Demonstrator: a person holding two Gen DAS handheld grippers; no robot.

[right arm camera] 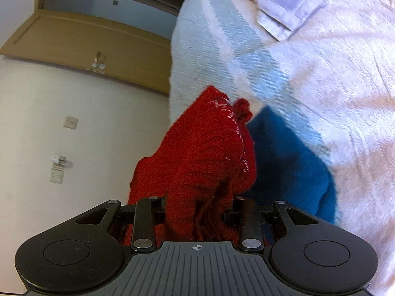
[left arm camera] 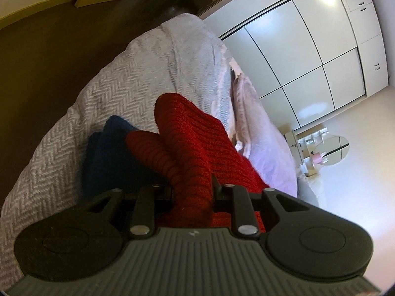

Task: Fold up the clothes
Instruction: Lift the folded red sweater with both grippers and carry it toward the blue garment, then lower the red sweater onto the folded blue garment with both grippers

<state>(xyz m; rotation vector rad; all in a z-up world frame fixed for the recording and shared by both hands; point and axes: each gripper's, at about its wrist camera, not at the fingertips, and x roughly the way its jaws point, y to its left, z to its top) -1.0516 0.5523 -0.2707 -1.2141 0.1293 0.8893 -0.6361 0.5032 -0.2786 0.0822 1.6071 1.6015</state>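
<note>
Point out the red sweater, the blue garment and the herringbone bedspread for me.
red sweater point(left arm camera: 187, 133), left wrist view, ribbed knit body.
blue garment point(right arm camera: 291, 162), right wrist view, fuzzy middle.
herringbone bedspread point(left arm camera: 118, 83), left wrist view, bare woven top.

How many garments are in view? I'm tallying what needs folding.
2: a red knit sweater clamped in both the left gripper and the right gripper, and a blue garment lying on the bed beneath it. More may be hidden.
</note>
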